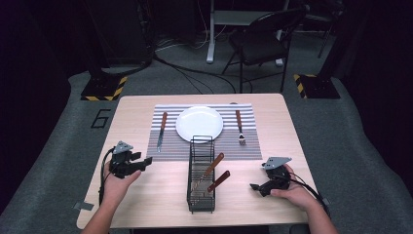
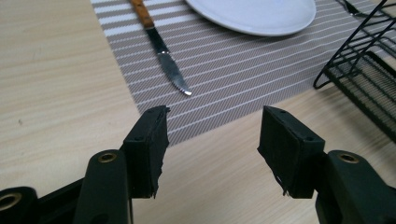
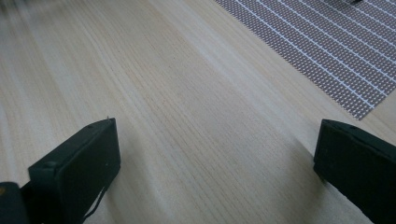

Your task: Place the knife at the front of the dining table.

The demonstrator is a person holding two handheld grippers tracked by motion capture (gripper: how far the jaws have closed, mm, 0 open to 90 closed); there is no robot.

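Both my tools are spread and empty: left tool (image 2: pixel 212 128), right tool (image 3: pixel 215 154). The knife (image 2: pixel 161 49) lies on the striped mat (image 2: pixel 243 70), near the left tool. It looks stiff and slippery; I would grip its wooden handle.
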